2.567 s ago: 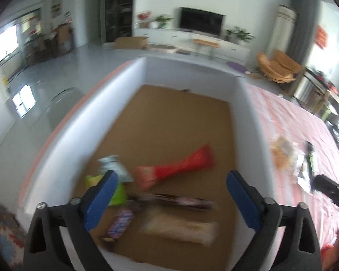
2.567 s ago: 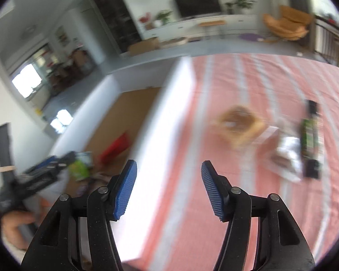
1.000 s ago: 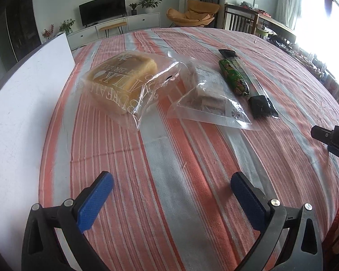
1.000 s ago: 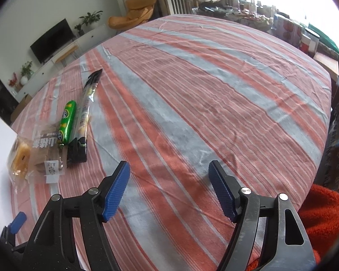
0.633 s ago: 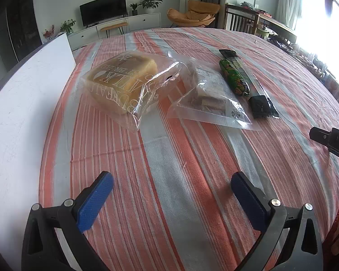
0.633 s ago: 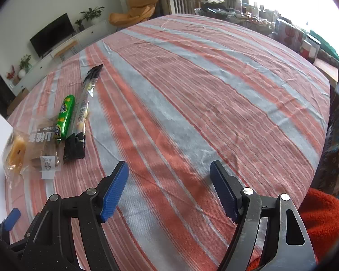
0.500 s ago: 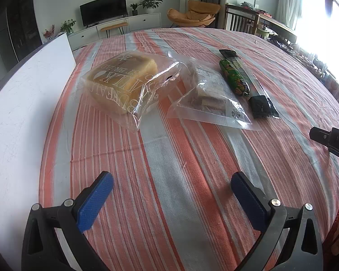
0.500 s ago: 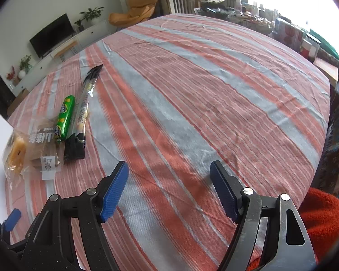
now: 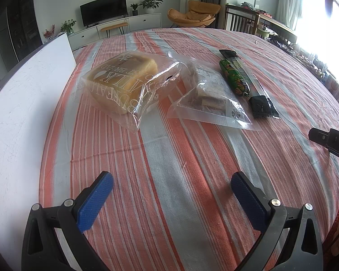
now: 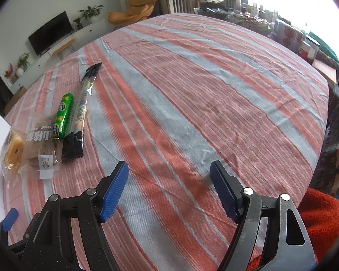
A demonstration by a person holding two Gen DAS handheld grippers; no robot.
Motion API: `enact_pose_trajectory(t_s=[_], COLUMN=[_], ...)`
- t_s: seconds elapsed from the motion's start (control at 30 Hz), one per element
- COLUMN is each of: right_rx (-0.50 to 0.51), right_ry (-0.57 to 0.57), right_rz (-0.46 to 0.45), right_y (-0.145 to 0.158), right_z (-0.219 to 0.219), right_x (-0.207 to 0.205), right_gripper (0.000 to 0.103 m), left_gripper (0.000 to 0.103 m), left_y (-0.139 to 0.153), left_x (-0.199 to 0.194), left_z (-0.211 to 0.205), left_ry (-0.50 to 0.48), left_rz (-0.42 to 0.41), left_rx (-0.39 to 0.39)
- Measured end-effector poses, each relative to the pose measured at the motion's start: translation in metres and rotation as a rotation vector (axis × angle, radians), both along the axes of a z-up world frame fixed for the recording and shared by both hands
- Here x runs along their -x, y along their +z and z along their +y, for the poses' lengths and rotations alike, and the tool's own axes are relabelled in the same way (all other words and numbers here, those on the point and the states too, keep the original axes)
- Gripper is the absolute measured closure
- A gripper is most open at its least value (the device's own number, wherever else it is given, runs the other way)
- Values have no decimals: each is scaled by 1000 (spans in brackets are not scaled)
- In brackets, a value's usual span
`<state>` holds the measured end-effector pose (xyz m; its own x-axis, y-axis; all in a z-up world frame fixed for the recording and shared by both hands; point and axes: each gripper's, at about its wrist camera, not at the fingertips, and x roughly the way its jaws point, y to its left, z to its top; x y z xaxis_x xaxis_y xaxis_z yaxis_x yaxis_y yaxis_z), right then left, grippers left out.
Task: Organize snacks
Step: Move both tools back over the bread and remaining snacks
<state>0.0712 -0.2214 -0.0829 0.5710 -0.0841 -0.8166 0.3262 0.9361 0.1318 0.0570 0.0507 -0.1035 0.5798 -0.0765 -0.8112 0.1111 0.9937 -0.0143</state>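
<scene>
Both tools hang over the striped tablecloth with nothing between their blue pads; the left gripper is spread wide, and the right gripper is likewise parted and empty. 4 snacks lie in a row on the far side of the cloth: the bagged loaf of bread farthest left, just beside the white box wall; then a clear pouch of cakes touching the loaf's bag; then a green sausage stick lying along the pouch's right edge; then a long black-ended packet right beside it.
</scene>
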Motion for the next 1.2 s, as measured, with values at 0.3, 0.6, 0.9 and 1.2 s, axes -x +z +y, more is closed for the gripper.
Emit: enact_pose_trajectory(t_s=[0.3,0.6,0.9,1.2], right_rx=[3,21,23,24], right_ry=[3,13,14,14], right_rz=[1,4,5,5], right_y=[0,-1,-1,-1], right_z=[1,4,4,5], right_x=[0,0,-1,-1], right_gripper=[24,22,22,22], left_gripper=[0,0,0,0], left_y=[0,0,0,0], left_x=[0,0,0,0], left_z=[0,0,0,0], left_ry=[1,1,1,2], left_rz=[0,-1,-1,-1], left_rx=[-1,-1,-1,-2])
